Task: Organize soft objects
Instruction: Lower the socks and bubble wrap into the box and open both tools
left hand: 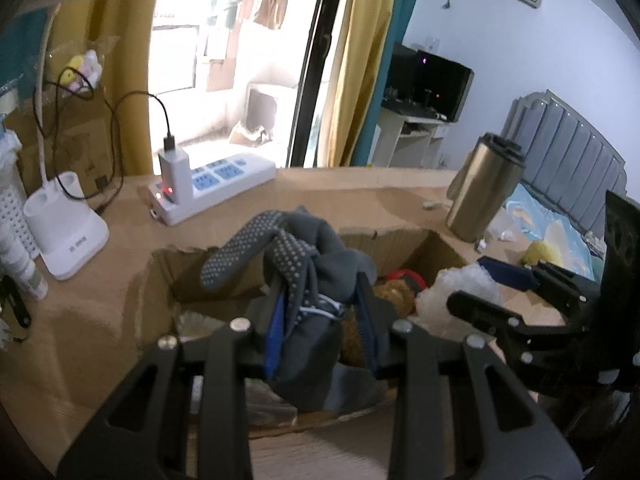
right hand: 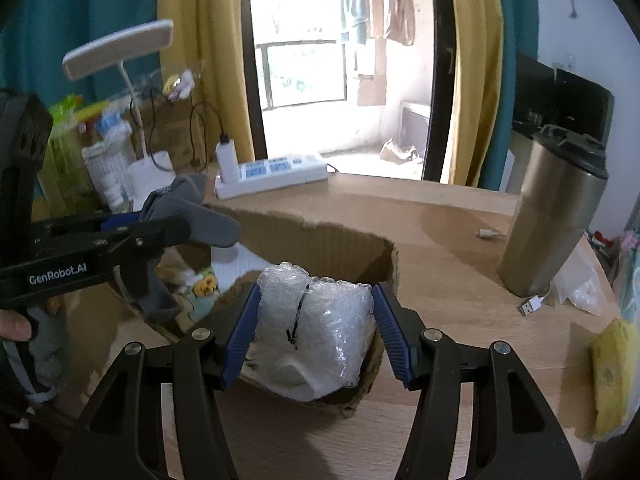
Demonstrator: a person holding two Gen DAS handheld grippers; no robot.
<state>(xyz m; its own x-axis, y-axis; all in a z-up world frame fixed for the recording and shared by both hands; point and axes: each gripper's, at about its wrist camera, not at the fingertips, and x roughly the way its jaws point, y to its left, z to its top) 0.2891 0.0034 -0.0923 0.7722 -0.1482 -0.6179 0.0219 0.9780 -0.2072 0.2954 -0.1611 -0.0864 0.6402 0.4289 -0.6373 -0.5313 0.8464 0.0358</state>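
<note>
Grey gloves and bubble wrap held over a cardboard box.

The grey dotted gloves (left hand: 304, 276) hang above the open cardboard box (left hand: 404, 240), clamped between the fingers of the left gripper (left hand: 320, 320). The bubble wrap bundle (right hand: 320, 320) sits in the box's near corner, the right gripper (right hand: 316, 332) with fingers pressed on either side. The box rests on the desk (right hand: 448, 280), near a steel tumbler (right hand: 556, 212) and a power strip (left hand: 212, 184).

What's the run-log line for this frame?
left gripper: shut on grey socks | right gripper: holding bubble wrap bundle | both over cardboard box
</note>
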